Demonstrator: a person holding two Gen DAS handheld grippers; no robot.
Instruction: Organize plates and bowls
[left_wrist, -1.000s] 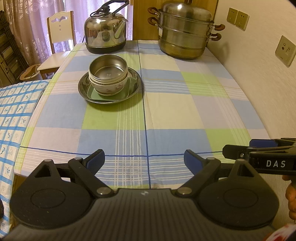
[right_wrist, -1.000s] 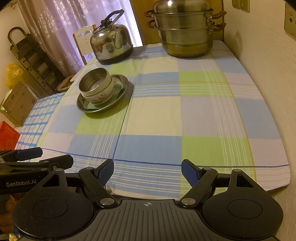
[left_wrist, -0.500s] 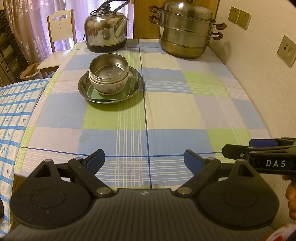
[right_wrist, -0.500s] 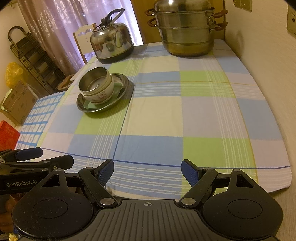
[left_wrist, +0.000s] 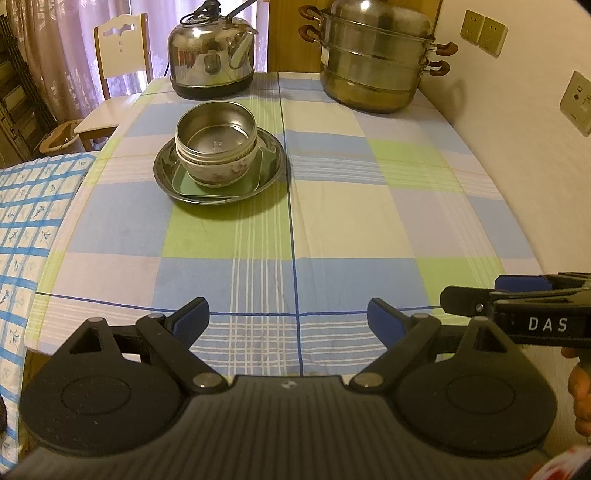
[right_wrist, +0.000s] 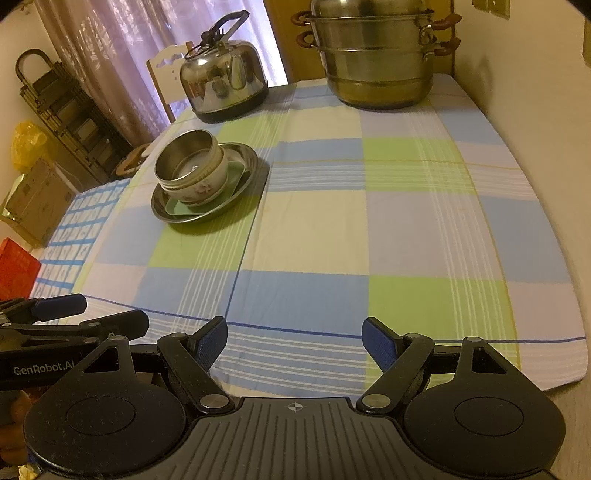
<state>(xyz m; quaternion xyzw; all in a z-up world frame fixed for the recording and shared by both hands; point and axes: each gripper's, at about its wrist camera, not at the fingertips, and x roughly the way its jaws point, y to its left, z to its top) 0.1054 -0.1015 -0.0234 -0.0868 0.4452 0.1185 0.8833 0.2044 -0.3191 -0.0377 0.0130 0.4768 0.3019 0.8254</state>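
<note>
Both pairs of blue-padded fingers are spread wide and grasping nothing: the left gripper (left_wrist: 288, 319) and the right gripper (right_wrist: 294, 339) hang side by side over the near edge of the checked tablecloth (left_wrist: 332, 221), well short of the crockery. Taking the kettle (left_wrist: 212, 61) as my mark, the stack sits just in front of it, toward the grippers: a steel bowl (left_wrist: 216, 136) nested in a flowered china bowl (left_wrist: 218, 171), that on a green plate (left_wrist: 264, 171), and all of it on a round steel plate (left_wrist: 221, 195). To the right of the kettle, against the wall, stands the tiered steamer pot (left_wrist: 373, 66); to its left is a pale wooden chair (left_wrist: 120, 55). As I read it, the piling up looks done, with no loose dish showing anywhere on the cloth, so this seems the resting point at the close of the job, or a pause before shifting the whole stack. If more is wanted, either hand needs a long reach forward toward the kettle and a careful pinch on the steel plate's rim, since the nested bowls could slide.
</note>
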